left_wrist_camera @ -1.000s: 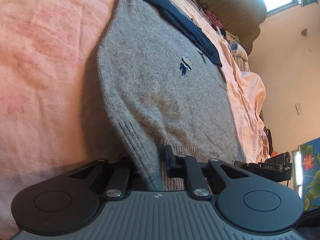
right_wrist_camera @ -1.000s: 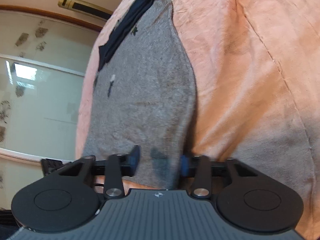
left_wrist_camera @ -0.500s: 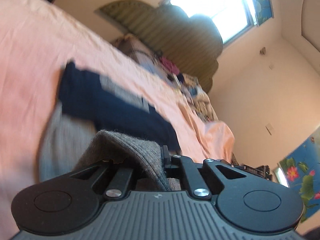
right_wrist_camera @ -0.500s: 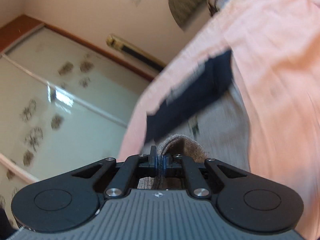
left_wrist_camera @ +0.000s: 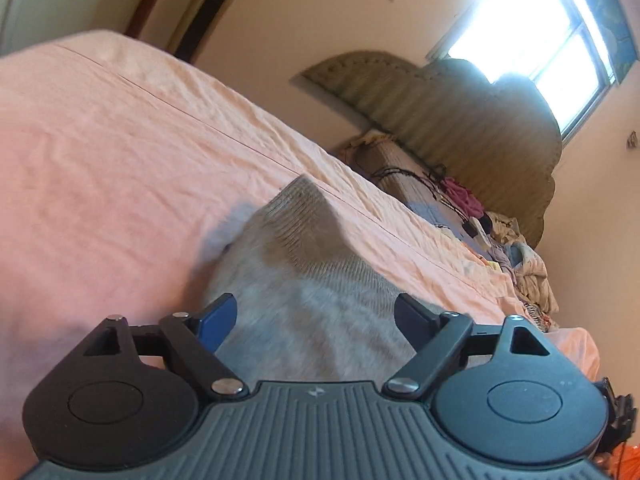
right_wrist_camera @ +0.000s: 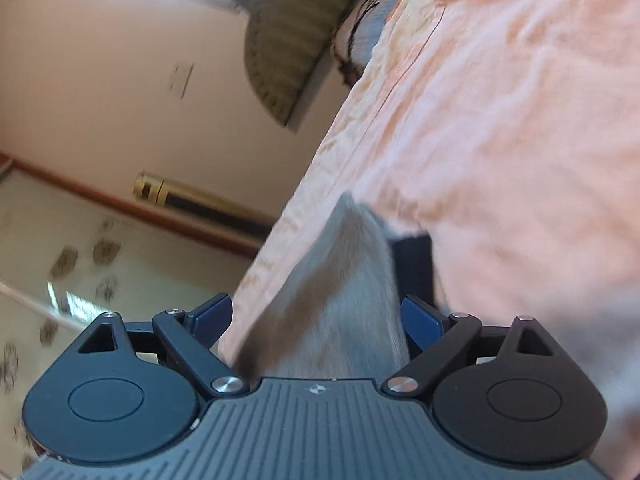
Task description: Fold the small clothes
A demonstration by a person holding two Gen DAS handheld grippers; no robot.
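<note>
Sweater: the grey knit sweater (left_wrist_camera: 316, 280) lies on the pink bed sheet (left_wrist_camera: 112, 168), its ribbed hem end peaked up into a ridge ahead of the left gripper.
Sweater, other side: from the right wrist view the same grey knit (right_wrist_camera: 340, 300) rises to a narrow point, blurred, with a dark navy piece (right_wrist_camera: 414, 264) just beside it on the right; whether that is a collar or a separate garment I cannot tell.
Edges: the sheet runs wide and bare to the left of the sweater and beyond it toward the headboard (left_wrist_camera: 460, 120); a seam line crosses the sheet just past the ribbed ridge.
Far end: a heap of mixed clothes (left_wrist_camera: 516, 248) sits by the headboard, well apart from the sweater.
Left gripper (left_wrist_camera: 316, 320): jaws opening, standing wide; the knit lies between the fingers, and the blue pads do not press on it.
Right gripper (right_wrist_camera: 316, 320): jaws opening, also wide; the grey fabric passes between the fingers, loose of both pads.
</note>
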